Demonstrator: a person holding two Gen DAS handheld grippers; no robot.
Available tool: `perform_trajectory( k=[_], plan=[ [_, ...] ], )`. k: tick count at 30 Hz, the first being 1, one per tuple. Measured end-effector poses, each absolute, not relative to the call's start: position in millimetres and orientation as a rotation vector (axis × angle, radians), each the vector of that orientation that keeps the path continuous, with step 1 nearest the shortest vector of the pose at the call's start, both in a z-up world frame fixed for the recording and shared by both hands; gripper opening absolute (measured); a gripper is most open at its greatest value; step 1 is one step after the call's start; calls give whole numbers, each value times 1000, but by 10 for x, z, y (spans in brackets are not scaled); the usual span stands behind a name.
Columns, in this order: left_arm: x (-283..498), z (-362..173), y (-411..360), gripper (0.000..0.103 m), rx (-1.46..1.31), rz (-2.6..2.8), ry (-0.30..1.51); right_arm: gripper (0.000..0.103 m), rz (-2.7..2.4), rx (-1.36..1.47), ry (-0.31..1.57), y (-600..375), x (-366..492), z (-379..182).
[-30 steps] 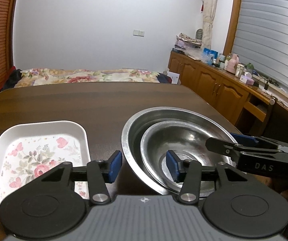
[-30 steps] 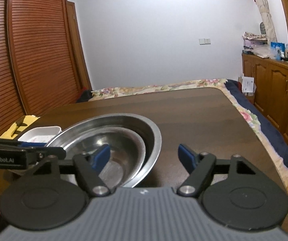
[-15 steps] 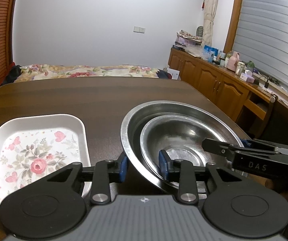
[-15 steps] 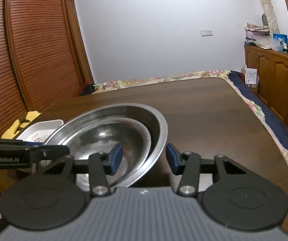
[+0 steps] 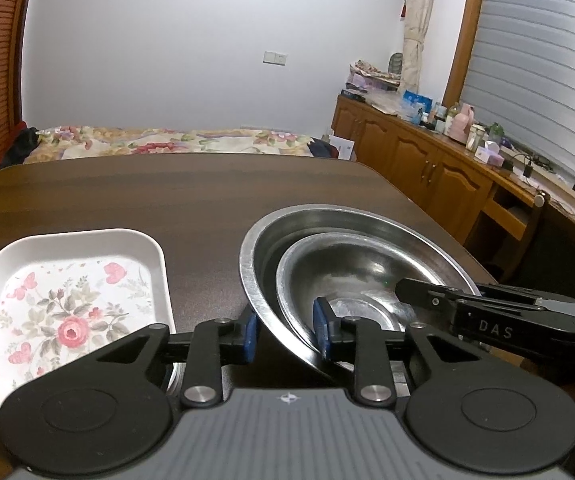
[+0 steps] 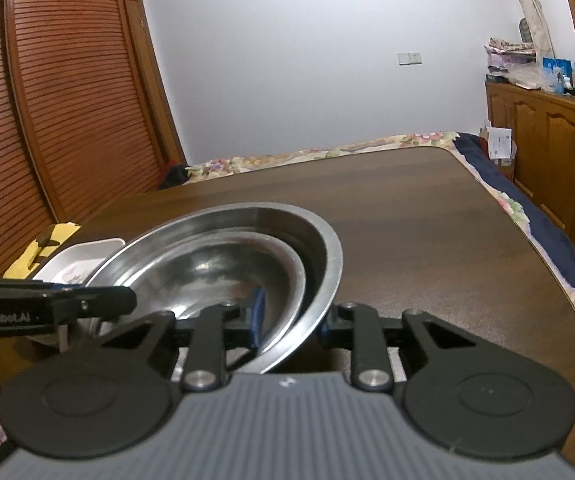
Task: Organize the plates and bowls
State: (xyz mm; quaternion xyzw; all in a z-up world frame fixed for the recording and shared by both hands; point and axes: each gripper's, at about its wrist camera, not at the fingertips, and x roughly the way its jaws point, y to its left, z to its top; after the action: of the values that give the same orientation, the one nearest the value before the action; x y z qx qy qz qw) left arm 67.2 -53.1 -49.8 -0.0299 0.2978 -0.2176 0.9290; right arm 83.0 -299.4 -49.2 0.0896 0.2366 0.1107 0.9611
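On the dark wooden worktop [image 5: 167,192], seen from my left wrist camera, two steel bowls are nested: the small steel bowl [image 5: 359,276] lies inside the large steel bowl [image 5: 259,240]. My left tongs [image 5: 283,330] are clenched on the near left side of the stack, one blue pad outside the large bowl and the other inside the small one, so both rims are pinched together. I judge this grip is chosen so that the pair can travel as one piece. Just beside the bowls, on the left, lies a white floral tray [image 5: 67,304]; it is apart from them. The right tongs [image 5: 407,288] reach in over the opposite rim.

From the right wrist camera, my right tongs [image 6: 291,318] grasp the same stack on its right side, one pad inside the small steel bowl [image 6: 223,268] and one outside the large steel bowl [image 6: 327,256]. The stack looks tilted and perhaps a little raised; I cannot tell this surely. Holding from two sides should keep the slippery metal level.
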Motion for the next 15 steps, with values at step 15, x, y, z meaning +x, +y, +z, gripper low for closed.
perform_trajectory(
  k=[15],
  plan=[
    [659,-200,-356,30,-77,-446,549,27,257,154,435,-2933,877,-245]
  ],
)
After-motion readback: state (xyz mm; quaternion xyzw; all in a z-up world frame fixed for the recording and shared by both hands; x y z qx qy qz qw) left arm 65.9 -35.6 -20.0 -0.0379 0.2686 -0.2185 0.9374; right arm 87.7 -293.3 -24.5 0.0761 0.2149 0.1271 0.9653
